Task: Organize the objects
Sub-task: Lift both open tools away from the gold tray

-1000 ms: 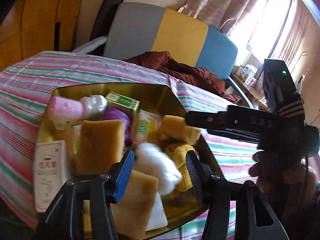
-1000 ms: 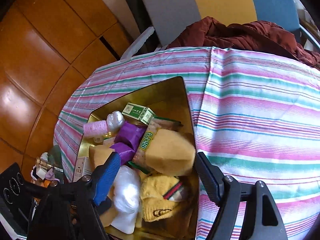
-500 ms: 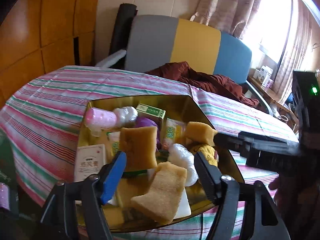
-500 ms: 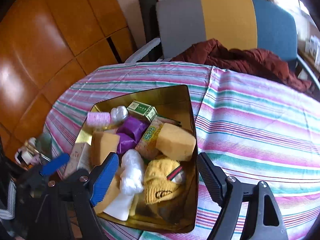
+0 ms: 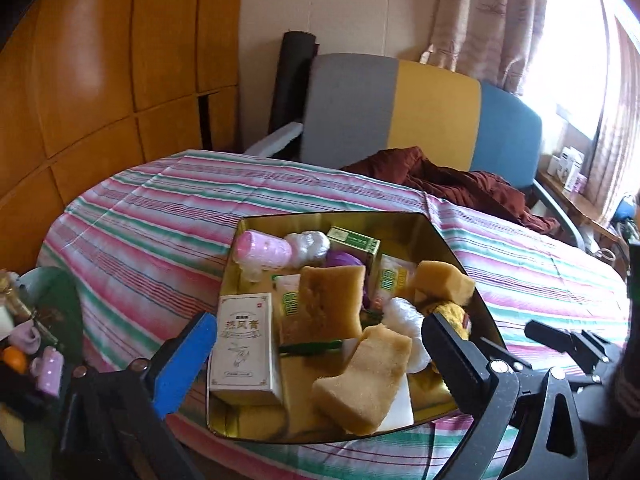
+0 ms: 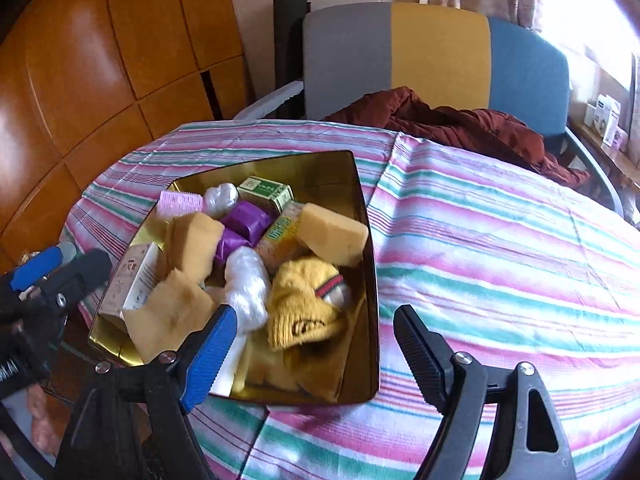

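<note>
A gold tray [image 5: 340, 220] [image 6: 366, 216] on the striped tablecloth holds several items: tan sponges [image 5: 332, 300] [image 6: 334, 234], a white box [image 5: 244, 344], a green box [image 5: 352, 242] [image 6: 266, 192], a pink roller [image 5: 262, 250], purple packets [image 6: 244, 220], a white plastic wad [image 6: 246, 284] and a yellow knit hat [image 6: 304, 304]. My left gripper [image 5: 320, 352] is open and empty, held back above the tray's near edge. My right gripper [image 6: 316, 344] is open and empty above the tray's near right corner. Each gripper shows at the edge of the other's view.
The striped tablecloth [image 6: 500, 248] stretches right of the tray. A grey, yellow and blue chair [image 5: 400, 112] with a dark red garment [image 5: 452, 184] stands behind the table. Small clutter [image 5: 36, 344] sits low at the left. Wooden panels [image 5: 100, 60] line the left wall.
Both grippers have pulled back and up from the tray, so more of the table and room shows. The tray's contents have not visibly moved. Both stay open.
</note>
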Tool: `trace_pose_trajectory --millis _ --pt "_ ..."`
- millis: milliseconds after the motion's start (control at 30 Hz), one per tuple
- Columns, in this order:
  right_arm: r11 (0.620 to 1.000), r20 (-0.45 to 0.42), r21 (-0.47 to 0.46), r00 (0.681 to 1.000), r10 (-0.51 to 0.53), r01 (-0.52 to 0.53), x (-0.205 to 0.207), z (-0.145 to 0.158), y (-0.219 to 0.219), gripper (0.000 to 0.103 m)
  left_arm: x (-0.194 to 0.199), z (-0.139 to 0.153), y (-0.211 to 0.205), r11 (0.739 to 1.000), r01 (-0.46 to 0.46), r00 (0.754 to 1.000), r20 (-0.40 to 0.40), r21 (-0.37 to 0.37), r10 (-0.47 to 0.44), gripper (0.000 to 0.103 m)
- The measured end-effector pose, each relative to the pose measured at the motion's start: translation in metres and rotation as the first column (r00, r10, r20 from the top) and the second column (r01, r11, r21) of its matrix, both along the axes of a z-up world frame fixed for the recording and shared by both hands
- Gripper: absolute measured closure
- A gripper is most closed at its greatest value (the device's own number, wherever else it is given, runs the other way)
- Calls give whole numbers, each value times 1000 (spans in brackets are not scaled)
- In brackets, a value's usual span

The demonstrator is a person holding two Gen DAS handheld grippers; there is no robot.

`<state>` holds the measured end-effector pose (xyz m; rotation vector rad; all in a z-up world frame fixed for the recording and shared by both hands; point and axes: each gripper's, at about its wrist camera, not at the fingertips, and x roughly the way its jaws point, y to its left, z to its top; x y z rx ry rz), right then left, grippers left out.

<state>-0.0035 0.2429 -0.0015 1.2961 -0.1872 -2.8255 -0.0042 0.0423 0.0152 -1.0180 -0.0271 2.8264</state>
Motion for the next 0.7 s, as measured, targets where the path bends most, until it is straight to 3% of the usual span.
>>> trace_pose_trajectory --millis 267,500,700 --pt "1000 -17 4 1000 -1 2 7 2 -4 21 8 -2 9 991 -80 997 -10 -109 80 0" --pt "1000 -38 26 999 1 0 9 7 -9 21 10 -6 4 995 -77 997 20 -63 79 0" --pt "1000 -36 31 999 0 1 9 7 -10 21 14 -4 3 994 -88 996 -10 -61 87 0"
